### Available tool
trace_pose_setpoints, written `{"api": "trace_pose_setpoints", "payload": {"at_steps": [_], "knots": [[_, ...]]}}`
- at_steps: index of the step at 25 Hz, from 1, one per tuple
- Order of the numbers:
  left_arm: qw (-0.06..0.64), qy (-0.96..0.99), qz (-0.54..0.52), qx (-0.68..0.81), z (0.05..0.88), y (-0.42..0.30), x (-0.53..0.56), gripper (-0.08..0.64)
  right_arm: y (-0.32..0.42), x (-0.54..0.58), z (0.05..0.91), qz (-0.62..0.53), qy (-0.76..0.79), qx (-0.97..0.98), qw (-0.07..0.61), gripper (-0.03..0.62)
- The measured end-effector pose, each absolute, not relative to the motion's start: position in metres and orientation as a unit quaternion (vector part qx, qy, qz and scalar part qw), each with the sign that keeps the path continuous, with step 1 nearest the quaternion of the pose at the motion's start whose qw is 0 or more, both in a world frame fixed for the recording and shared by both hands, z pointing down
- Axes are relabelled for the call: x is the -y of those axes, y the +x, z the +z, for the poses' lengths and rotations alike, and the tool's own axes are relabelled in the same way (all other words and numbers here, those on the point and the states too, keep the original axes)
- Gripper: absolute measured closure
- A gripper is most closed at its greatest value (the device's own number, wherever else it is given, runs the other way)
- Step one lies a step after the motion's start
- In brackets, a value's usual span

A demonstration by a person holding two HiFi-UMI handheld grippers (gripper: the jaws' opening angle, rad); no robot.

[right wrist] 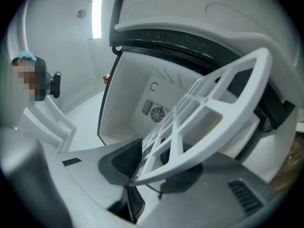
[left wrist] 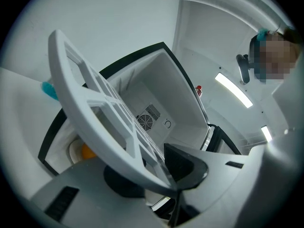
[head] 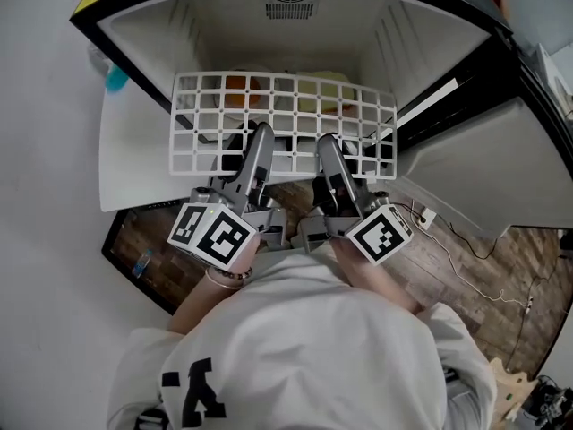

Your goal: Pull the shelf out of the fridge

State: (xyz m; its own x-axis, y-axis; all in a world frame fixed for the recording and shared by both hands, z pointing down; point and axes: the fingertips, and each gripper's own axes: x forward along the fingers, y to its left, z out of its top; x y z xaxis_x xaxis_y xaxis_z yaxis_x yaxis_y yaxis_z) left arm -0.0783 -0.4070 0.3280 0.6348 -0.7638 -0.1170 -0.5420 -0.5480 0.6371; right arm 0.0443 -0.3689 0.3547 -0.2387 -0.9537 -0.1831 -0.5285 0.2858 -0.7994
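White grid shelf (head: 286, 119) at the mouth of the open fridge (head: 412, 52), left gripper (head: 259, 141) and right gripper (head: 329, 148) side by side, both clamped on its front edge (jaws narrowly apart, pads pressing the rim).

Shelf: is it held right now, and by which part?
Yes. The left gripper and right gripper both clamp the shelf by its near rim, side by side around the middle of that edge.
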Motion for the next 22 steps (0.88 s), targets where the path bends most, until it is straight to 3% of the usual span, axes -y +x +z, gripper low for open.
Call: {"api": "trace_pose_setpoints", "payload": {"at_steps": [8, 22], "knots": [[0.311, 0.85, -0.224, 0.362, 0.339, -0.086, 0.393, 0.446, 0.04, 0.349, 0.356, -0.281, -0.531, -0.728, 0.33, 0.457], [0.297, 0.839, -0.235, 0.391, 0.331, -0.09, 0.352, 0.448, 0.039, 0.318, 0.349, -0.297, -0.497, -0.748, 0.325, 0.46]]}}
